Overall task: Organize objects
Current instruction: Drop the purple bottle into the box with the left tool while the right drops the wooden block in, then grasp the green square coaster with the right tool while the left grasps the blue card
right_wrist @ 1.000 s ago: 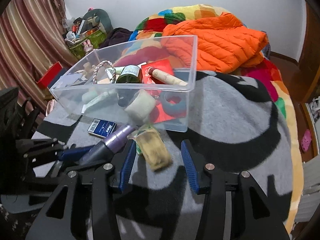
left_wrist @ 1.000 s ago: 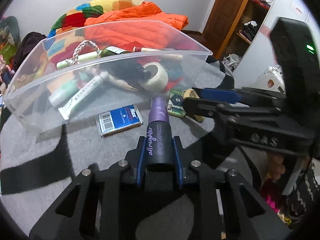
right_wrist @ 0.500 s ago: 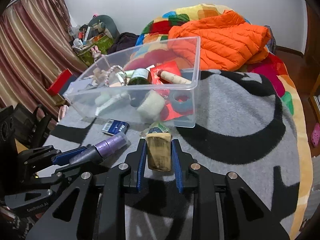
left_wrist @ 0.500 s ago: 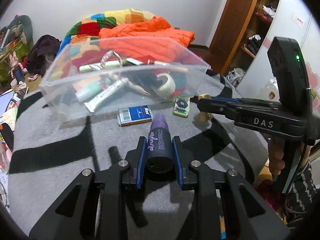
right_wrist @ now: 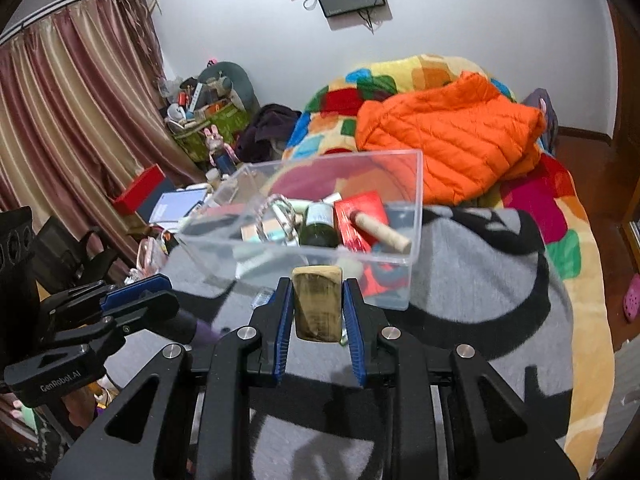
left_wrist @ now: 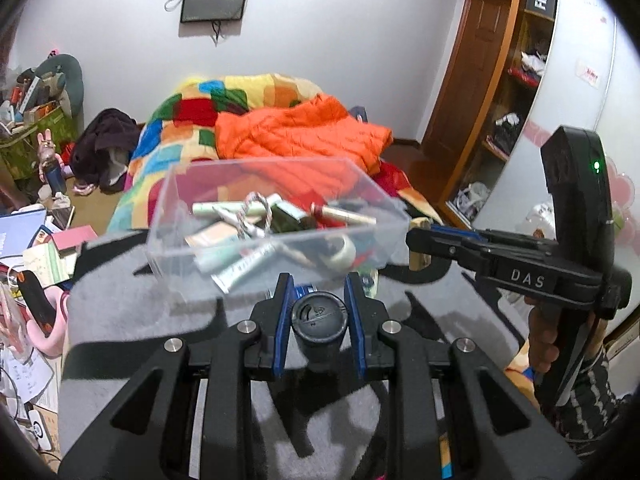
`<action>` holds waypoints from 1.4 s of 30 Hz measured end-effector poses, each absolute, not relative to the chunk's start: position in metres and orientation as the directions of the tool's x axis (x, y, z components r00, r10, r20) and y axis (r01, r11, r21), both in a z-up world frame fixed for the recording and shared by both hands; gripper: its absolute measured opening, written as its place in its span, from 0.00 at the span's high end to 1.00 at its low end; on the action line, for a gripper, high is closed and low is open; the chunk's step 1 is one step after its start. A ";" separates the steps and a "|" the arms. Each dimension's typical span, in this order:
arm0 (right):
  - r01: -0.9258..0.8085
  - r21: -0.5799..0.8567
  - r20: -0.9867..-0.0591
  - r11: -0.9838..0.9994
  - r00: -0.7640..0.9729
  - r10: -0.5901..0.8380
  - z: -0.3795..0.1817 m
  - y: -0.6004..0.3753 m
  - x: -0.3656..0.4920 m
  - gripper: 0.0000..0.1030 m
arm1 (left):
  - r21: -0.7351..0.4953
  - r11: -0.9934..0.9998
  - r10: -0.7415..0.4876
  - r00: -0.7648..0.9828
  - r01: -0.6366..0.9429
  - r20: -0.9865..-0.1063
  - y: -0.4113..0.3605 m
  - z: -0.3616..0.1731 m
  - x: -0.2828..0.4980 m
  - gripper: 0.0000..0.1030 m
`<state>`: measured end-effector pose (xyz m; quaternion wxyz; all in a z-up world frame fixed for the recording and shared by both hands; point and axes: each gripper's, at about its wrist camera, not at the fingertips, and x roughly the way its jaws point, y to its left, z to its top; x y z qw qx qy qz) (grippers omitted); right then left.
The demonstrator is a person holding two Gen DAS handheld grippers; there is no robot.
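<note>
The left gripper (left_wrist: 316, 320) clamps a dark spray bottle (left_wrist: 319, 326) end-on; only the right view shows its purple body. The right gripper (right_wrist: 317, 312) pinches a tan wooden block (right_wrist: 317, 306). Beyond both, the clear bin (right_wrist: 414, 256) sits cluttered on the grey blanket (right_wrist: 480, 320).

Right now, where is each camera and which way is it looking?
Left wrist: sits on the left gripper, faces the bin; shows its fingers shut on a spray bottle, plus the right gripper.
Right wrist: sits on the right gripper, faces the bin; shows fingers shut on a block.
Shared: bin, orange jacket.
</note>
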<state>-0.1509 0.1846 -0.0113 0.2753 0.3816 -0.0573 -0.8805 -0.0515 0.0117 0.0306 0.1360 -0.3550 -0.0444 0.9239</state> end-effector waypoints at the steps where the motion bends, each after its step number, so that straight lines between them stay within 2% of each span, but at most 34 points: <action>1: 0.443 0.309 -0.635 -0.842 -0.562 -0.529 -0.009 0.184 -0.152 0.78 | -0.182 -0.959 0.283 -0.717 -0.218 -0.637 0.010 0.034 -0.052 0.75; 12: 0.455 0.275 -0.595 -0.847 -0.612 -0.521 0.014 0.171 -0.168 0.78 | -0.196 -0.965 0.256 -0.791 -0.175 -0.555 -0.010 0.076 -0.070 0.75; 21: 0.436 0.202 -0.603 -0.877 -0.651 -0.462 0.017 0.157 -0.194 0.78 | -0.204 -0.970 0.220 -0.820 -0.129 -0.528 -0.020 0.085 -0.106 0.75; 29: 0.428 0.181 -0.679 -0.885 -0.597 -0.427 -0.012 0.144 -0.223 0.78 | -0.270 -0.956 0.257 -0.761 -0.112 -0.596 -0.022 0.056 -0.155 0.75; 35: 0.438 0.158 -0.723 -0.885 -0.559 -0.406 -0.031 0.134 -0.229 0.78 | -0.229 -0.972 0.195 -0.700 -0.046 -0.687 -0.027 0.020 -0.174 0.75; 38: 0.443 0.164 -0.731 -0.881 -0.545 -0.410 -0.033 0.132 -0.229 0.76 | -0.202 -0.979 0.164 -0.697 -0.028 -0.698 -0.032 0.014 -0.173 0.75; 41: 0.442 0.170 -0.724 -0.881 -0.550 -0.416 -0.029 0.134 -0.229 0.68 | -0.196 -0.980 0.151 -0.707 -0.018 -0.691 -0.037 0.018 -0.167 0.67; 42: 0.443 0.169 -0.719 -0.880 -0.556 -0.418 -0.027 0.135 -0.227 0.67 | -0.190 -0.982 0.140 -0.714 -0.011 -0.686 -0.039 0.021 -0.165 0.60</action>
